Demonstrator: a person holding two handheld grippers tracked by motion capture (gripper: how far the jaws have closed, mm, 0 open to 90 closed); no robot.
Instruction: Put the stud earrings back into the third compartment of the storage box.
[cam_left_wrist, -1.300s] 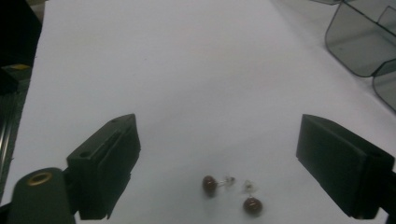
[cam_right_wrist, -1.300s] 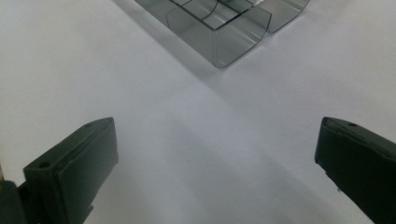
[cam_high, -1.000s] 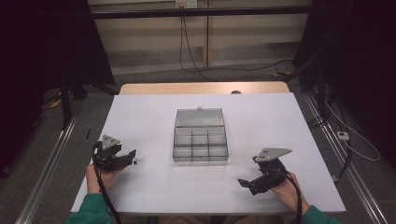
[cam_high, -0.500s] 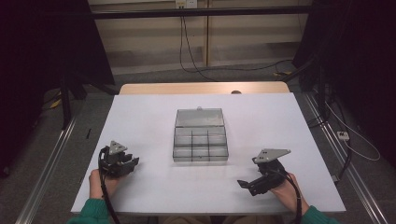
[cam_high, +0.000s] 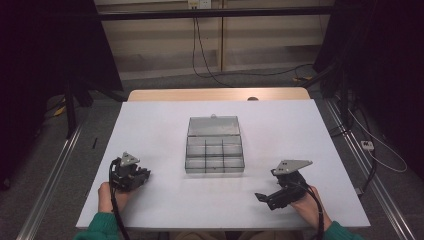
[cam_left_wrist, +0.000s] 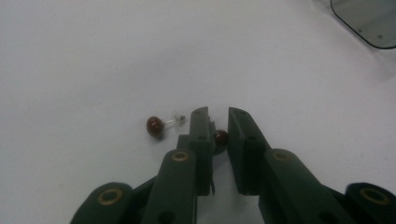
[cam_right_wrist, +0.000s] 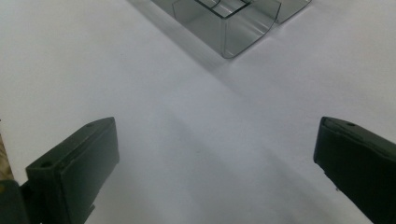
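A dark red bead earring (cam_left_wrist: 220, 136) sits between the jaws of my left gripper (cam_left_wrist: 218, 114). The jaws have just been closing and now pinch it. A second red earring (cam_left_wrist: 155, 126) with a clear stud lies on the white table just left of the jaws. From above, the left gripper (cam_high: 144, 176) is at the table's near left. My right gripper (cam_high: 263, 198) rests at the near right, and in its own view the right gripper (cam_right_wrist: 215, 140) stands wide open over bare table. A clear compartment box (cam_high: 214, 146) with its lid open stands mid-table.
The white table (cam_high: 280, 130) has free room all round the box. A corner of the box (cam_right_wrist: 233, 28) lies ahead of the right jaws, and the box edge (cam_left_wrist: 369, 21) sits far right of the left jaws. Dark frames and cables flank the table.
The left gripper has shifted slightly right and toward the near edge, and its jaws have drawn together. The right gripper has stayed put.
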